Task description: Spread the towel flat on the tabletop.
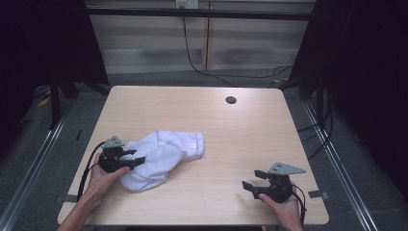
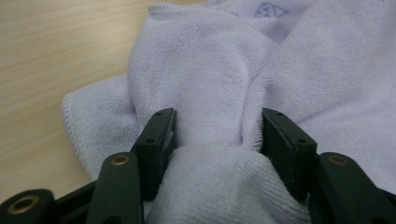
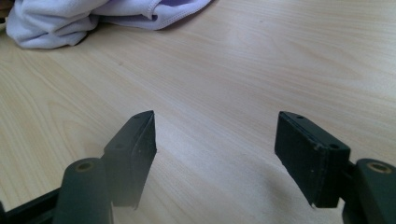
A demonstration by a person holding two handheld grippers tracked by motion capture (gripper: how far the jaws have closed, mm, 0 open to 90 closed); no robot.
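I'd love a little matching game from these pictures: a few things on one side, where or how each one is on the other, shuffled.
Things:
1. towel
2. left gripper
3. right gripper
4. round hole

States:
A. jaws apart over bare wood
B. far side of the table
C. crumpled, left of centre
D. jaws around a fold of cloth

Pairs: 1-C, 2-D, 3-A, 4-B

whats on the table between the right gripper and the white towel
Nothing: bare wood separates the right gripper from the towel, seen in its own view.
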